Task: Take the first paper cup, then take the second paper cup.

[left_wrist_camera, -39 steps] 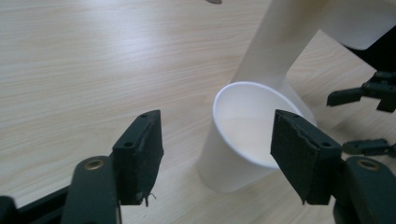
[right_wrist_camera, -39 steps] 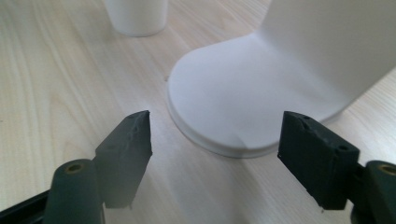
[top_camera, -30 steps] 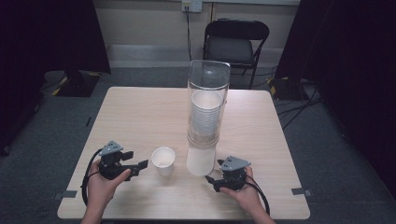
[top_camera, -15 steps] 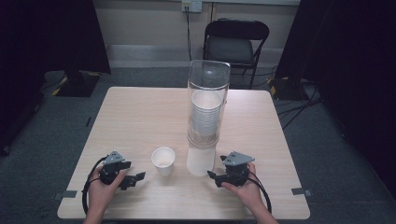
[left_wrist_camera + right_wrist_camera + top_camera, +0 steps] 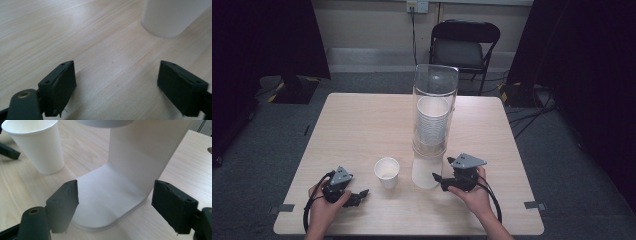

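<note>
A white paper cup (image 5: pixel 387 172) stands upright on the table, left of the white stand (image 5: pixel 426 172) that carries a clear tube (image 5: pixel 435 107) with a stack of cups inside. My left gripper (image 5: pixel 358 196) lies low near the front edge, pointing at the cup. Its jaws have just been opening, and my left gripper (image 5: pixel 117 75) has bare wood between them, the cup (image 5: pixel 170 17) farther ahead. My right gripper (image 5: pixel 438 181) is at the stand's right side. Its jaws have also just been opening, and my right gripper (image 5: pixel 115 195) frames the stand's base (image 5: pixel 112 192) without touching it.
The wooden table (image 5: pixel 357 125) has bare room at the left and back. A black chair (image 5: pixel 464 47) stands behind it, with cables on the floor at the right. In the right gripper view the paper cup (image 5: pixel 37 145) is at the upper left.
The left hand has sunk toward the table's front edge, away from the cup. The right hand has lifted slightly beside the stand.
</note>
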`<action>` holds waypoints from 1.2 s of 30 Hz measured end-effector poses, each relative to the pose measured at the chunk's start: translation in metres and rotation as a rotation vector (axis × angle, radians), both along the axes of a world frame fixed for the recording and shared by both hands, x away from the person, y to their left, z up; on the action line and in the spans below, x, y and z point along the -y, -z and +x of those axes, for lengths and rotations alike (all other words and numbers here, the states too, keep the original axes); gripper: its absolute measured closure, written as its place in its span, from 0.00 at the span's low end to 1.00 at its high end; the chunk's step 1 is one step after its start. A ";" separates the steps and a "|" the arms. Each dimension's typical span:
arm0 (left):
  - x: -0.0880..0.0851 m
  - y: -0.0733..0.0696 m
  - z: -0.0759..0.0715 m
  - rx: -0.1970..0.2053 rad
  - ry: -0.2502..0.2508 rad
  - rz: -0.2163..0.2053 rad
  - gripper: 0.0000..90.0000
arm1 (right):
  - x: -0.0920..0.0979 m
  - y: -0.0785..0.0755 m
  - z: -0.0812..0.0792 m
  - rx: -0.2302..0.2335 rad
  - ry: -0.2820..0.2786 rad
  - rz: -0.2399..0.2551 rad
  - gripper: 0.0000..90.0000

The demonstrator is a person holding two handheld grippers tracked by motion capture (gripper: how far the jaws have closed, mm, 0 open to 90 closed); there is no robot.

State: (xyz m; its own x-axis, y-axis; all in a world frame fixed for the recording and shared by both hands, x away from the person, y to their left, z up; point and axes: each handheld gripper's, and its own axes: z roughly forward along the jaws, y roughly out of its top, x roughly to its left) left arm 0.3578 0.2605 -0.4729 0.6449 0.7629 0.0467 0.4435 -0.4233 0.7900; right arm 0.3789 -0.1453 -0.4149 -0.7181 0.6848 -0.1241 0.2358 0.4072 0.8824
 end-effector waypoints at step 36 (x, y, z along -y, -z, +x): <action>0.001 0.001 -0.002 0.004 0.006 -0.001 0.14 | -0.023 -0.026 0.022 0.013 -0.042 0.132 0.25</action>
State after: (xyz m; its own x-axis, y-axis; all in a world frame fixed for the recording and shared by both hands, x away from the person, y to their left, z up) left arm 0.3562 0.2597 -0.4736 0.6495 0.7588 0.0488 0.4377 -0.4255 0.7921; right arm 0.4007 -0.1220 -0.3891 -0.7455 0.6651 -0.0447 0.2088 0.2967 0.9319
